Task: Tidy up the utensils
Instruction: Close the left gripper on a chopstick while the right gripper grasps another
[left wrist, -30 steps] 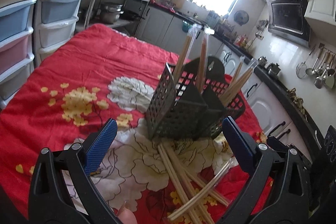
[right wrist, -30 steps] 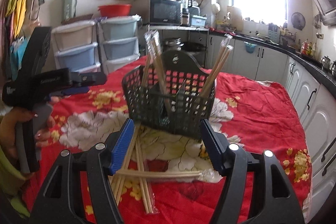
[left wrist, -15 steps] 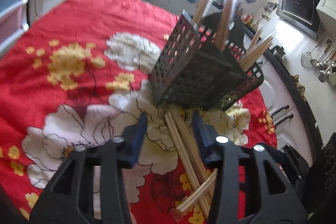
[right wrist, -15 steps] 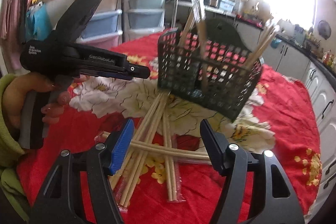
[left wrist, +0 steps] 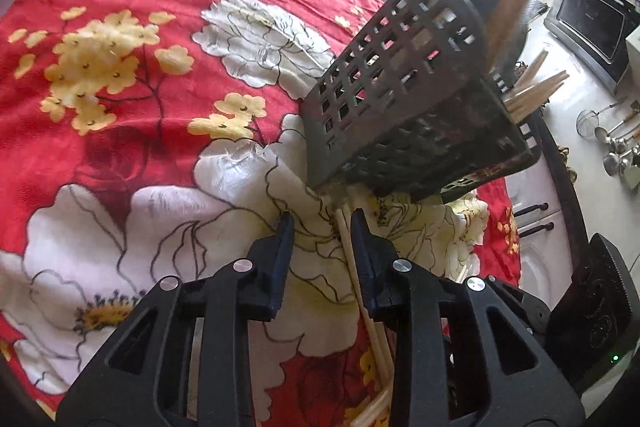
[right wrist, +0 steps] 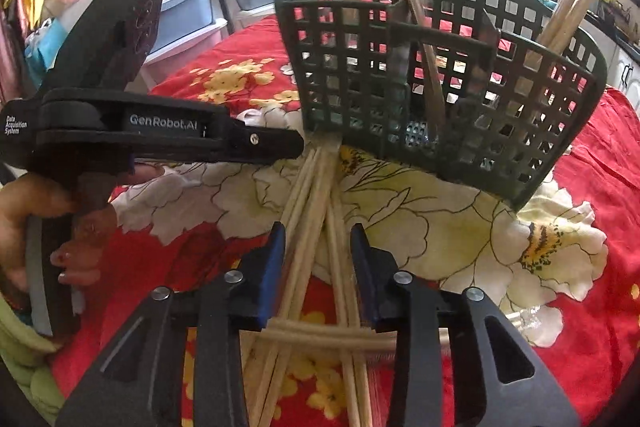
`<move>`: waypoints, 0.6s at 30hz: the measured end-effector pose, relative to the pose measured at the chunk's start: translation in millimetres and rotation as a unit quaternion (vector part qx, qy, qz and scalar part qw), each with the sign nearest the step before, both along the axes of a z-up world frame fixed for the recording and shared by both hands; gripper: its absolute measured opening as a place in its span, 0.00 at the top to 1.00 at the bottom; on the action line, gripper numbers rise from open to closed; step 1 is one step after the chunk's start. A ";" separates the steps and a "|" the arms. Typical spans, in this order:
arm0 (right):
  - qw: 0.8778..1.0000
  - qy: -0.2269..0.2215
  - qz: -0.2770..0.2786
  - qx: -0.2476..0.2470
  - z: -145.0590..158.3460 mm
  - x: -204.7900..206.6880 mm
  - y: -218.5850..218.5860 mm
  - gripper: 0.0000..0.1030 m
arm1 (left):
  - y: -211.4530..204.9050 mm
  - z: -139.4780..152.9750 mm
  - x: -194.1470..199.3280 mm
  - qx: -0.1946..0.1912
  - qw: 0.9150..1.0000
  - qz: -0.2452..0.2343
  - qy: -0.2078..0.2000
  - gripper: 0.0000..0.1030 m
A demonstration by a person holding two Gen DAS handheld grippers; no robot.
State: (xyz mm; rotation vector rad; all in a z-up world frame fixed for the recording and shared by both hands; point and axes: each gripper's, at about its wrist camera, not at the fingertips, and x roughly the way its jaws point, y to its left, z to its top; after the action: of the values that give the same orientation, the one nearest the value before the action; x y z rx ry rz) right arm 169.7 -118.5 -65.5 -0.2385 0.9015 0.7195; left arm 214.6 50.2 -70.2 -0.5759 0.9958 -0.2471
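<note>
The left gripper (left wrist: 322, 223) is hovering low over the red flowered cloth (left wrist: 120, 131) with its jaws partly apart and holding nothing, one chopstick lying just beside its right finger. The right gripper (right wrist: 318, 239) is also standing released, its fingers on either side of the loose chopsticks (right wrist: 312, 187). These are lying fanned out in front of the dark utensil basket (right wrist: 440, 83), where other chopsticks are standing.
</note>
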 end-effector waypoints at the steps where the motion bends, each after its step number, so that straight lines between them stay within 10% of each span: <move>1: 1.000 0.000 0.000 0.000 -0.5 0.6 1.1 0.69 | 0.6 -1.4 1.3 -0.002 1.000 0.001 0.001 0.78; 18: 1.000 0.024 -0.012 0.013 -5.0 30.1 12.8 0.88 | -3.0 -6.8 14.7 -0.003 1.000 0.006 0.006 0.75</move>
State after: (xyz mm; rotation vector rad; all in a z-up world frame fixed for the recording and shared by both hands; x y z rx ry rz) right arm 199.8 -105.7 -70.4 -0.1872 0.9392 0.7161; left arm 229.3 47.2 -77.0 -0.5895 1.0038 -0.2367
